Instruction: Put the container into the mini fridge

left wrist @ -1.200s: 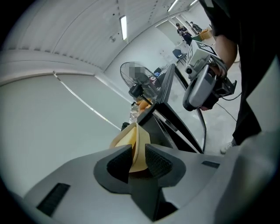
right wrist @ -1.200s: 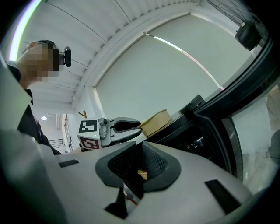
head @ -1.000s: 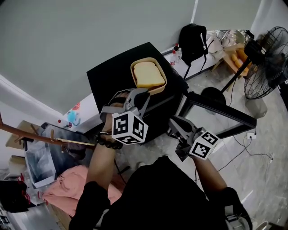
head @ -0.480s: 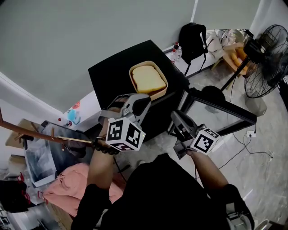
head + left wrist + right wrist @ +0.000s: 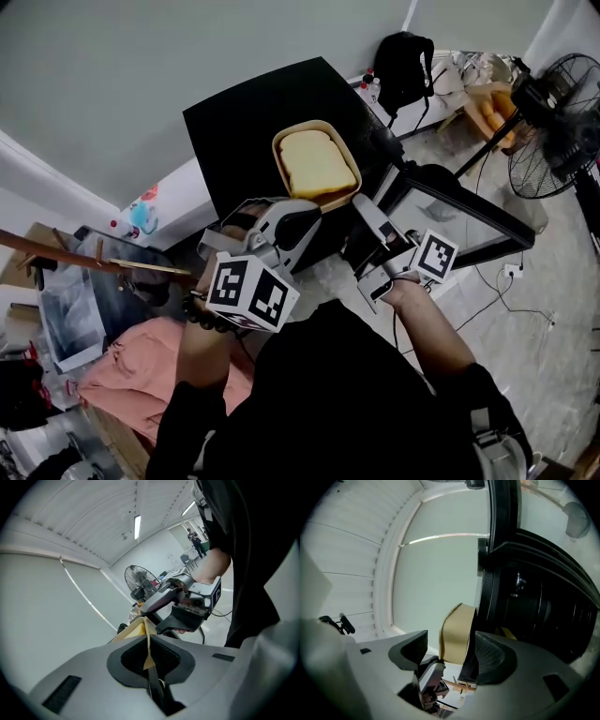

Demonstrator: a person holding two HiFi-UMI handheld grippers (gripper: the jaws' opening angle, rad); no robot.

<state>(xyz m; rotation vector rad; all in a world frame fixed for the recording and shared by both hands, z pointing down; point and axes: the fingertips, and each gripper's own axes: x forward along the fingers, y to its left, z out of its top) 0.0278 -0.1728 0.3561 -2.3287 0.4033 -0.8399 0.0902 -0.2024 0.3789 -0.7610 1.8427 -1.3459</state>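
Note:
The tan container [image 5: 317,167], with a slice of bread in it, hangs in front of the black mini fridge [image 5: 244,122], over its top front edge. My left gripper [image 5: 302,211] is shut on the container's near rim [image 5: 146,639], which shows pinched between the jaws. The fridge's glass door [image 5: 450,225] stands swung open to the right. My right gripper [image 5: 367,217] is by the door's hinge side, just right of the container. Its jaws are opening, and no pad presses on anything. In the right gripper view [image 5: 450,651] the container [image 5: 457,634] shows beyond the jaws, beside the black door edge [image 5: 501,550].
A standing fan [image 5: 562,112] and a black backpack [image 5: 403,70] are at the back right. A pink cloth [image 5: 141,394] and a wooden rail [image 5: 94,267] lie at the left. Cables [image 5: 506,281] run over the floor to the right of the door.
The right gripper has moved up and left toward the fridge door and container, and its jaws have spread. The left gripper still holds the container, shifted slightly to the right.

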